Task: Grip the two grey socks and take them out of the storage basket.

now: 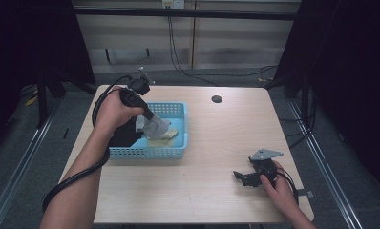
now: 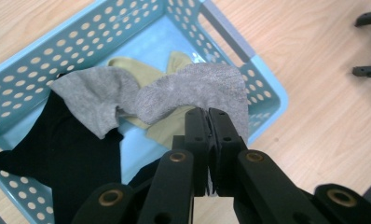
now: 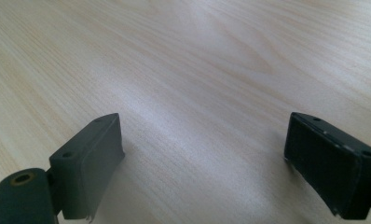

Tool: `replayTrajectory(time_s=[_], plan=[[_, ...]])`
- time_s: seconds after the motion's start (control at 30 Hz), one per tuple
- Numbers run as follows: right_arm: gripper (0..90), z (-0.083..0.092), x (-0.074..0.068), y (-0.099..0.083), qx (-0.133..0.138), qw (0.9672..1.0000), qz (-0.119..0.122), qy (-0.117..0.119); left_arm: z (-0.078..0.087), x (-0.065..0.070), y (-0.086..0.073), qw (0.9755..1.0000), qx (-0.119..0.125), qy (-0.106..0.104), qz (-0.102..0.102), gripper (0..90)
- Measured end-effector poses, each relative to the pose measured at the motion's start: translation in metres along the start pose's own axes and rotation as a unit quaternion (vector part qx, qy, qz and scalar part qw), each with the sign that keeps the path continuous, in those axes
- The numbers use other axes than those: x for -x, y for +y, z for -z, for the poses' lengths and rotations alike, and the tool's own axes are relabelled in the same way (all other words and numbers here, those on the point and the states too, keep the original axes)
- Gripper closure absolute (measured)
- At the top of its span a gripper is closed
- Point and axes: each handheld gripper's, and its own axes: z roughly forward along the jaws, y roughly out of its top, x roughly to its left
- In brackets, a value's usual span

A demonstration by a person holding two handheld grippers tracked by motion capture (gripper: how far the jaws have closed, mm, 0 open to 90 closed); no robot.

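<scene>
Jaws of the left gripper (image 2: 208,122) pinch the grey sock (image 2: 193,91), draped toward eleven o'clock over the blue basket (image 2: 267,88); right gripper (image 3: 202,163) gapes idle on the table (image 3: 197,56).

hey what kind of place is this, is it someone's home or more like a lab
Most likely a lab or recording workspace, not a home. A bare wooden table stands between dark curtains, cables run down the back wall, and a person holds a cabled gripper in each hand, the left gripper pulling a grey sock from a blue basket.

Soft knitted grey sock (image 2: 193,88), perforated plastic basket (image 2: 263,84), matt pale wood table (image 1: 226,138)
</scene>
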Motion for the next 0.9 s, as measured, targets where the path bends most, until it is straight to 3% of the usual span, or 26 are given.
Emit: replayTrajectory(time_s=[0.47, 0.9], plan=[[10.8, 0.0, 0.0, 0.0, 0.0, 1.0, 0.001, 0.0, 0.012, 0.033, 0.012, 0.998, -0.005, -0.015, -0.062, 87.2], [10.8, 0.0, 0.0, 0.0, 0.0, 1.0, 0.001, 0.0, 0.015, 0.053, 0.012, 0.9955, -0.001, -0.033, -0.089, 87.2]])
